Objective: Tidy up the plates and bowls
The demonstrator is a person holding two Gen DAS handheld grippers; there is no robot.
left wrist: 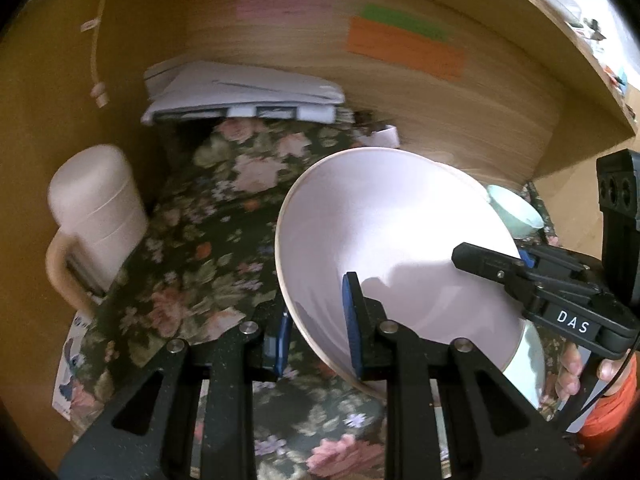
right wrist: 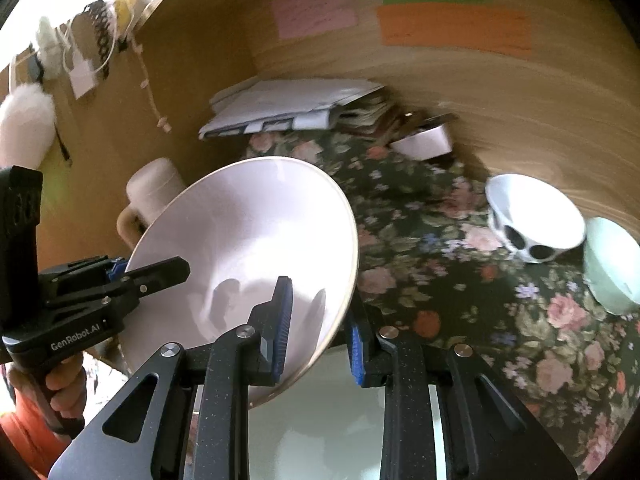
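A large pale pink bowl (left wrist: pixel 380 240) is held in the air, tilted, above the floral tablecloth (left wrist: pixel 208 248). My left gripper (left wrist: pixel 318 332) is shut on its left rim. My right gripper (right wrist: pixel 320 340) is shut on its right rim; the bowl also shows in the right wrist view (right wrist: pixel 248 248). The right gripper shows in the left wrist view (left wrist: pixel 516 264) at the bowl's far edge. A pale plate (right wrist: pixel 320 432) lies under the bowl. A white bowl with black spots (right wrist: pixel 532 220) and a mint green bowl (right wrist: pixel 612 268) stand on the cloth to the right.
A cream lidded mug (left wrist: pixel 96 216) stands at the left by the wooden side wall. A stack of papers (left wrist: pixel 244 92) lies at the back. A small white dish (right wrist: pixel 424 140) sits by the back wall. Coloured sticky notes (right wrist: pixel 452 28) hang on the back wall.
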